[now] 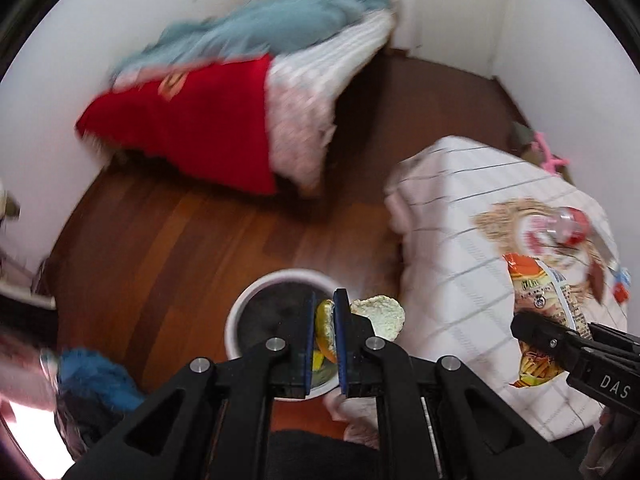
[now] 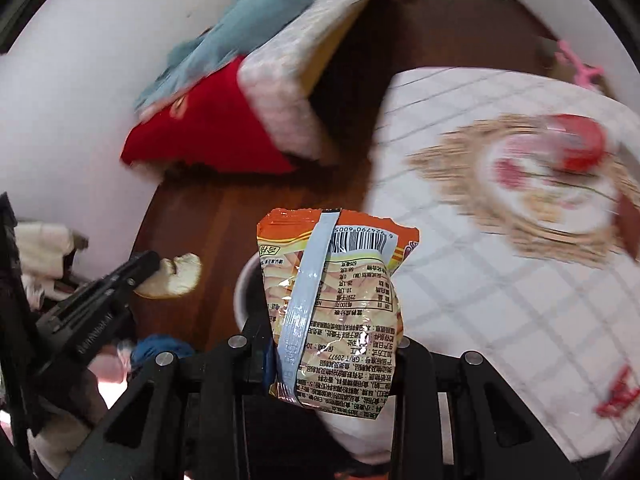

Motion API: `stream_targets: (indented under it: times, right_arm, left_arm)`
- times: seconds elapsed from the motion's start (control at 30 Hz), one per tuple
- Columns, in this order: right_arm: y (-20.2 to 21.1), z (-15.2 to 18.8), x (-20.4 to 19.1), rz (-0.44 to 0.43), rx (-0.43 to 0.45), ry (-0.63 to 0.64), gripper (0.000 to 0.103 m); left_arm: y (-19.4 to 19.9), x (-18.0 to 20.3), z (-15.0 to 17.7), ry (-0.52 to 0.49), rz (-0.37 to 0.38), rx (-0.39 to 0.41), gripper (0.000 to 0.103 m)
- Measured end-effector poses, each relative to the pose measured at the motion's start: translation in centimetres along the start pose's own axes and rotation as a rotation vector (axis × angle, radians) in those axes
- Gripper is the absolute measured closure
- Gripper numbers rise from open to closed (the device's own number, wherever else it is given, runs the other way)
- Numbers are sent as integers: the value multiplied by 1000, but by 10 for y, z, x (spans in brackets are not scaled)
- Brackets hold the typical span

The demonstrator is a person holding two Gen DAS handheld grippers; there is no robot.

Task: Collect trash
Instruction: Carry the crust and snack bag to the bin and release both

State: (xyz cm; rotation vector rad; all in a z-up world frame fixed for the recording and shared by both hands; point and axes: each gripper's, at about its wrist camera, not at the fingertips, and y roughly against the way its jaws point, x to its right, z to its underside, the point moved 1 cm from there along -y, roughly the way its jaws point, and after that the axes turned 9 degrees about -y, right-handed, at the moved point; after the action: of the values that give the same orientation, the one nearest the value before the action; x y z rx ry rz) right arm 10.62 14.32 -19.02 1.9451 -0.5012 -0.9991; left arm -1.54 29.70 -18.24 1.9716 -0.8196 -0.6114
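Observation:
My left gripper (image 1: 324,300) is shut on a piece of citrus peel (image 1: 378,314), pale inside and orange outside, and holds it over the white-rimmed trash bin (image 1: 240,308) on the wooden floor. The peel also shows in the right wrist view (image 2: 176,276) at the left gripper's tip. My right gripper (image 2: 332,344) is shut on an orange snack wrapper (image 2: 340,304) just above the bin's rim (image 2: 244,280). The wrapper shows in the left wrist view (image 1: 536,304) too. A crushed red can (image 1: 570,226) lies on the white checked bedding (image 1: 460,240).
A pile of red, white and blue-grey bedding (image 1: 224,120) leans on the wall at the back. A blue cloth (image 1: 96,376) lies left of the bin. A pink object (image 1: 550,156) sits beyond the bedding. White walls enclose the floor.

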Motion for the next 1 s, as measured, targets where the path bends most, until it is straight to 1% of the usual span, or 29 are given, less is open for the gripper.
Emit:
stream_targets:
  times: [0.07, 0.1, 0.17, 0.2, 0.23, 0.27, 0.33, 0.47, 0.6, 0.73, 0.77, 0.8, 0.83, 0.87, 0.9, 0.93, 0.97, 1.0]
  right_arm:
    - [-29, 1, -22, 1, -36, 21, 69]
    - [-54, 1, -37, 4, -73, 36, 69]
    - [-84, 3, -50, 27, -104, 48, 69]
    - [-109, 5, -59, 42, -136, 52, 69]
    - [-121, 5, -61, 52, -152, 50, 69]
    - [-143, 7, -66, 63, -181, 43, 69]
    - [-173, 8, -68, 85, -217, 35, 69]
    - [-237, 13, -68, 133, -297, 24, 69]
    - [-275, 15, -59, 173, -341, 18, 69]
    - [-301, 14, -51, 190, -368, 8, 68]
    - [-306, 11, -49, 187, -368, 6, 67]
    - [-310, 11, -49, 182, -375, 8, 62]
    - [-314, 10, -49, 179, -381, 5, 52]
    - [-318, 10, -48, 173, -387, 3, 45]
    - [-320, 10, -47, 170, -391, 7, 33]
    - [-319, 13, -49, 169, -395, 14, 27]
    - [-319, 14, -50, 171, -401, 29, 26]
    - [-319, 15, -52, 188, -401, 51, 26]
  left_arm:
    - [-19, -23, 6, 39, -3, -39, 97]
    - [-31, -34, 9, 55, 5, -66, 97]
    - [-57, -53, 17, 86, 8, -118, 96]
    - [-75, -64, 22, 103, 22, -150, 96]
    - [-86, -70, 25, 113, 27, -175, 96]
    - [-96, -77, 28, 124, 31, -197, 96]
    - [-121, -89, 37, 153, 57, -239, 96]
    - [-166, -102, 50, 191, 80, -310, 96]
    - [-194, -109, 60, 221, 103, -362, 96]
    - [-200, -113, 65, 247, 136, -389, 94]
    - [-200, -116, 66, 258, 138, -391, 94]
    - [-202, -117, 67, 272, 141, -395, 92]
    - [-203, -119, 70, 284, 141, -403, 87]
    - [-204, -121, 68, 289, 139, -404, 69]
    - [-203, -123, 69, 296, 137, -398, 54]
    - [-202, -125, 69, 304, 135, -388, 27]
    - [-200, -127, 69, 310, 130, -381, 18]
    - [-197, -130, 70, 316, 123, -375, 18]
